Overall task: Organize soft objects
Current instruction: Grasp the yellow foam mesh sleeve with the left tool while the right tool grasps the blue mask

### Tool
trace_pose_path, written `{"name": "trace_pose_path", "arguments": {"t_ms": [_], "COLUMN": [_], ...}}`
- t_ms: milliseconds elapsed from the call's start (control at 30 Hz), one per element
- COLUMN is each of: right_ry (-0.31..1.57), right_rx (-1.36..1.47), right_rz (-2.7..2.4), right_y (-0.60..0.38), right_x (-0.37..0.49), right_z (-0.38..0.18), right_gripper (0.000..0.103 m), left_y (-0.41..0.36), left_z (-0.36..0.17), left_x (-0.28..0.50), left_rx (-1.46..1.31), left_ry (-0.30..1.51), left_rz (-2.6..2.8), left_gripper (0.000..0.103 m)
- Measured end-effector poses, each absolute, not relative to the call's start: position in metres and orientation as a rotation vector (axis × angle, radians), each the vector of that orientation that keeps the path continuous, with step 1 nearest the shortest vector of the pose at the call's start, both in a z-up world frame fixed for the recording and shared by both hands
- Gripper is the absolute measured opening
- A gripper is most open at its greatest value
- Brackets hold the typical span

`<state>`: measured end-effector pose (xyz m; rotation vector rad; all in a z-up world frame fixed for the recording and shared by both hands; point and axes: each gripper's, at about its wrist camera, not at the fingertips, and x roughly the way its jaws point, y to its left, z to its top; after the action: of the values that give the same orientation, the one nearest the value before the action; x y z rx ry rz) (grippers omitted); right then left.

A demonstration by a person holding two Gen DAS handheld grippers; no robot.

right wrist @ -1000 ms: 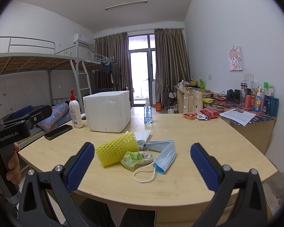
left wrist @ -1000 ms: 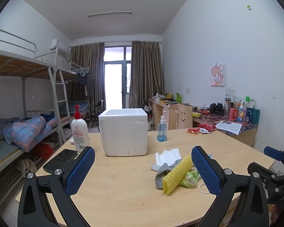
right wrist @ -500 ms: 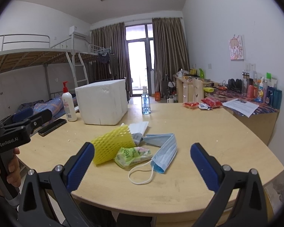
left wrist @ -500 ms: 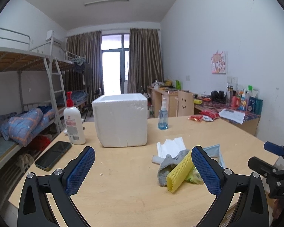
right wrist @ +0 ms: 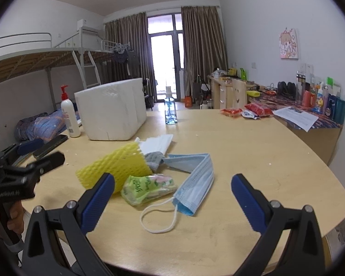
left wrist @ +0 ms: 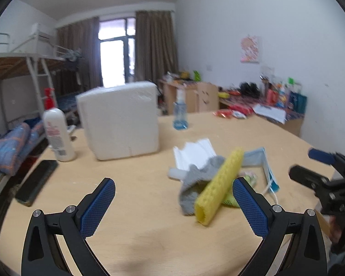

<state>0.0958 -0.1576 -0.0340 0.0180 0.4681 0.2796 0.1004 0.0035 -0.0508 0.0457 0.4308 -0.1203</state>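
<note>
A pile of soft things lies mid-table: a yellow foam net sleeve [left wrist: 219, 182] [right wrist: 113, 169], a grey sock [left wrist: 199, 182] [right wrist: 154, 159], a green tissue pack [right wrist: 147, 189] [left wrist: 228, 199], a blue face mask [right wrist: 196, 180] [left wrist: 262, 164] and white folded foam sheet [left wrist: 195, 155] [right wrist: 156, 143]. A white foam box [left wrist: 120, 119] [right wrist: 110, 112] stands behind them. My left gripper [left wrist: 172, 203] is open and empty, just left of the pile. My right gripper [right wrist: 172, 199] is open and empty, over the mask's ear loop.
A lotion pump bottle [left wrist: 57, 131] [right wrist: 69, 118] and a black phone [left wrist: 35, 184] lie left of the box. A blue spray bottle [left wrist: 180, 115] [right wrist: 170, 112] stands behind. Snack packs [right wrist: 243, 111] and a desk with bottles [right wrist: 319, 102] are far right. The table's edge [right wrist: 333, 220] curves close on the right.
Both grippers have moved forward and lower toward the pile; it now looks larger and nearer. The jaws stay open. Nothing on the table has moved.
</note>
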Motion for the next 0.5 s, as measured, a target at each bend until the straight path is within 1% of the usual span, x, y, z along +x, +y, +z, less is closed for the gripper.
{"name": "trace_pose_path", "arguments": {"t_ms": [100, 200, 267, 300, 400, 467, 500], "right_ry": [0.485, 0.5, 0.51, 0.515, 0.534, 0.553, 0.561], "right_rx": [0.023, 0.022, 0.031, 0.038, 0.053, 0.06, 0.063], "right_rz": [0.268, 0.261, 0.26, 0.262, 0.26, 0.258, 0.255], "right_y": [-0.161, -0.164, -0.166, -0.168, -0.171, -0.173, -0.172], "right_x": [0.104, 0.11, 0.114, 0.116, 0.124, 0.128, 0.131], "right_z": [-0.037, -0.04, -0.042, -0.044, -0.047, -0.05, -0.052], "right_gripper": [0.102, 0.102, 0.102, 0.102, 0.102, 0.102, 0.102], "left_y": [-0.004, -0.01, -0.014, -0.017, -0.022, -0.024, -0.025], "left_z": [-0.059, -0.063, -0.066, -0.068, -0.072, -0.075, -0.076], "left_x": [0.11, 0.113, 0.116, 0.118, 0.125, 0.129, 0.13], "left_rx": [0.056, 0.069, 0.083, 0.087, 0.094, 0.103, 0.106], "left_ry": [0.479, 0.504, 0.517, 0.525, 0.552, 0.569, 0.575], "left_rz": [-0.173, -0.207, -0.227, -0.237, -0.27, -0.285, -0.293], "left_gripper": [0.102, 0.098, 0.092, 0.091, 0.082, 0.074, 0.072]}}
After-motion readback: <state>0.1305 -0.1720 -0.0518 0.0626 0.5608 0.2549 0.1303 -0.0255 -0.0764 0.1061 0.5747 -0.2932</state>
